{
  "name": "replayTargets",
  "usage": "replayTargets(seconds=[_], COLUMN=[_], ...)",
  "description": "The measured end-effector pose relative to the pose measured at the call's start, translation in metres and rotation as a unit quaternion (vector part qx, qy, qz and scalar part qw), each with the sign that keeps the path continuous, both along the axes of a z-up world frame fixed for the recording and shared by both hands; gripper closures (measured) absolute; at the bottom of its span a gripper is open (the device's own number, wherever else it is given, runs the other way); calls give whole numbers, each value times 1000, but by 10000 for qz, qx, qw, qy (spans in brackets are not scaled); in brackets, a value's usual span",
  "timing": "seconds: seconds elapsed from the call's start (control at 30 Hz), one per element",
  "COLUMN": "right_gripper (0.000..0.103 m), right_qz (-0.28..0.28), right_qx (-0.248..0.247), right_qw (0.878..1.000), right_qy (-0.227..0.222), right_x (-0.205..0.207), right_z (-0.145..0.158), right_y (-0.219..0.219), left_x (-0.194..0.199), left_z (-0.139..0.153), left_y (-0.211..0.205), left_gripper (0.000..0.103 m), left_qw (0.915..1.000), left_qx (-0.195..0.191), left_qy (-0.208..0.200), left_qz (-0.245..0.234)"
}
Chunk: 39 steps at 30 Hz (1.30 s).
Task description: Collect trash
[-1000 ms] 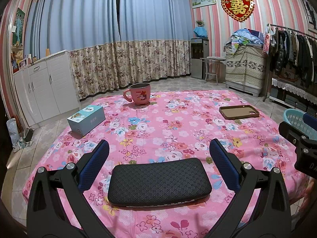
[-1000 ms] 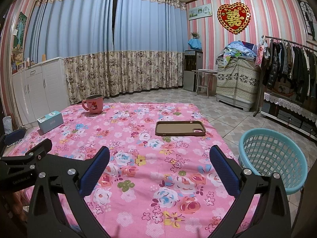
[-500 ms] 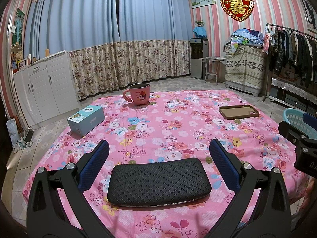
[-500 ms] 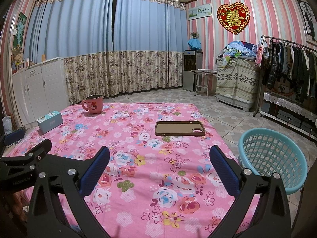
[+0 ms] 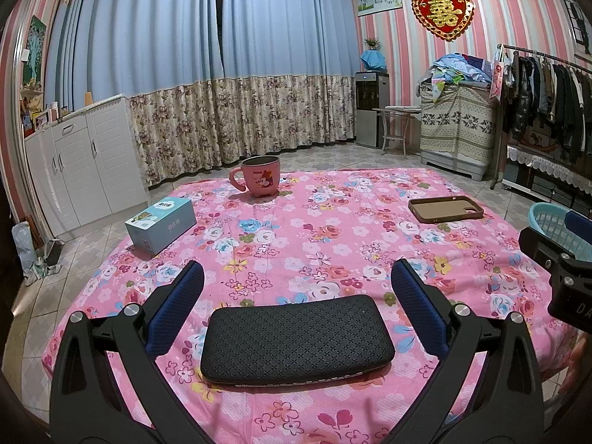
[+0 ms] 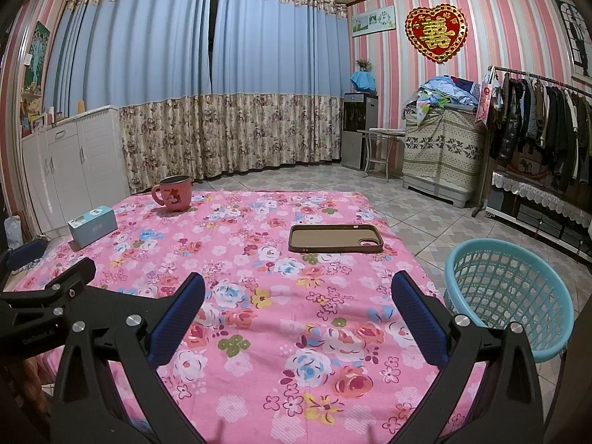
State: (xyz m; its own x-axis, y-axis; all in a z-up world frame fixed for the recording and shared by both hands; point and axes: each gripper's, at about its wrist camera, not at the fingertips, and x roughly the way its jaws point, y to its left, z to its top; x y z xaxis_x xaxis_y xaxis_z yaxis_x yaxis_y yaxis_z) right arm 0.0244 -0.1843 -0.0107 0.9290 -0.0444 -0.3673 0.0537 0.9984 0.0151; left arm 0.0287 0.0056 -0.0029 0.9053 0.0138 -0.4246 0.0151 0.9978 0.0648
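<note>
A: Left gripper (image 5: 297, 294): pose?
B: Level and low at the table's near edge, fingers (image 5: 181, 305) spread wide and holding nothing. The black pad (image 5: 298, 337) lies flat between them, near that edge, touching neither finger.

A: Right gripper (image 6: 298, 296)?
B: Beside the left one at the near edge, toward the right side. It also gapes wide and empty, with only floral cloth (image 6: 259, 259) between its fingers.

A: Items on the table?
B: Box (image 5: 161, 224) at the left edge; pink mug (image 5: 258, 180) upright at the far edge, handle to the left; brown phone case (image 6: 335, 238) lying hollow side up toward the far right corner. All are well apart from one another and from both grippers.

A: Receptacle?
B: Teal basket (image 6: 508, 290) on the tiled floor, just off the table's right edge, upright.

A: Room?
B: Blue curtains (image 6: 207, 74) on the far wall, white cabinet (image 6: 70, 162) at left, pink striped walls with a red heart ornament (image 6: 436, 33), clothes rack (image 6: 544, 129) at right.
</note>
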Motion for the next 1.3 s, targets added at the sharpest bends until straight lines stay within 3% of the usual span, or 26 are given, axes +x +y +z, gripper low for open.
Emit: replayTargets(seconds=[1.3], right_gripper=[5], right_qz=[-4], right_qx=[-4], right_qw=[10000], right_qy=[4], right_x=[0], right_z=[1], right_y=[-1], left_x=[1], left_z=[3], left_y=[2], left_gripper=[5], left_qw=[10000], left_qx=[-31], left_qy=[-39], left_qz=[-10])
